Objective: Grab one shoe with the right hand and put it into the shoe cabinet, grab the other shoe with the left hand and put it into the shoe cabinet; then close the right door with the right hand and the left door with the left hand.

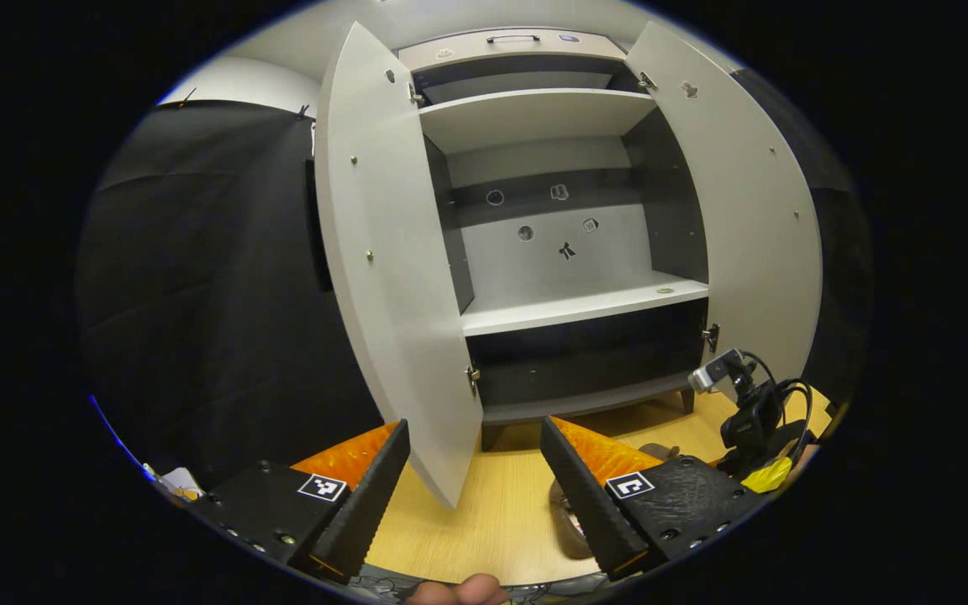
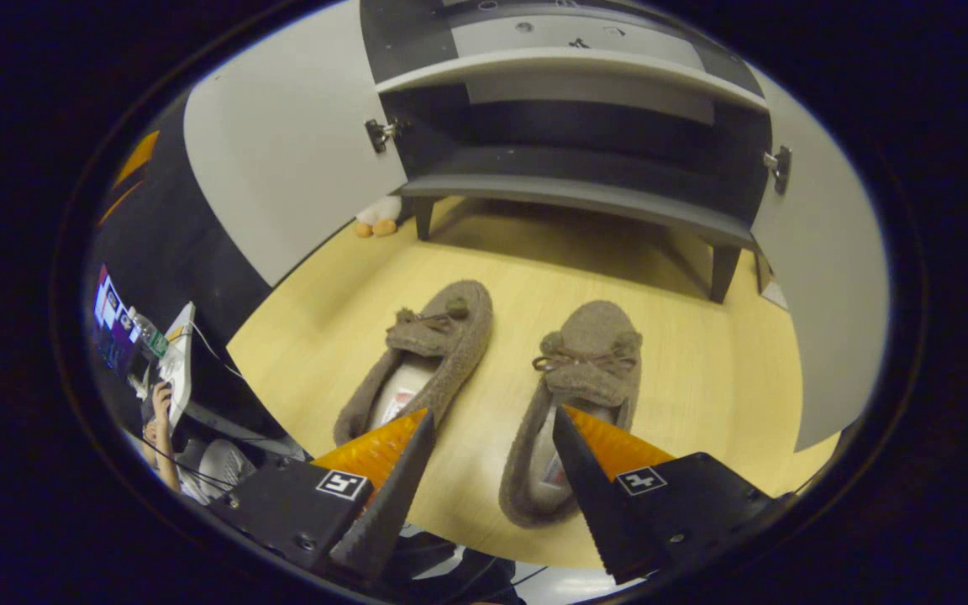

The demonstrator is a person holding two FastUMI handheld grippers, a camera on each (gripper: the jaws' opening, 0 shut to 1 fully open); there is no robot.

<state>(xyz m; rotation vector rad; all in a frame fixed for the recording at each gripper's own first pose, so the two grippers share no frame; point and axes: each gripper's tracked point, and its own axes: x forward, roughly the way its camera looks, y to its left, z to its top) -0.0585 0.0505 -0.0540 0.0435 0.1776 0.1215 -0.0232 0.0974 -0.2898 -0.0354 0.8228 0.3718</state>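
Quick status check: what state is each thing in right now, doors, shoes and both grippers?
Grey shoe cabinet's left door: swung open.
Right door: swung open.
Cabinet shelves: bare.
Two brown fuzzy slippers: on the wooden floor, upright, unheld.
Left gripper: open.
Right gripper: open, above the slippers.

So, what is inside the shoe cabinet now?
The shoe cabinet holds no shoes: its shelves look bare apart from small stickers on the back panel. Both slippers lie on the floor.

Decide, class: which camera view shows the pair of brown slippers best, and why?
The right gripper view: both slippers lie whole on the wooden floor before the open cabinet, bows facing it. The left gripper view gives just a sliver of one slipper beside that gripper's finger.
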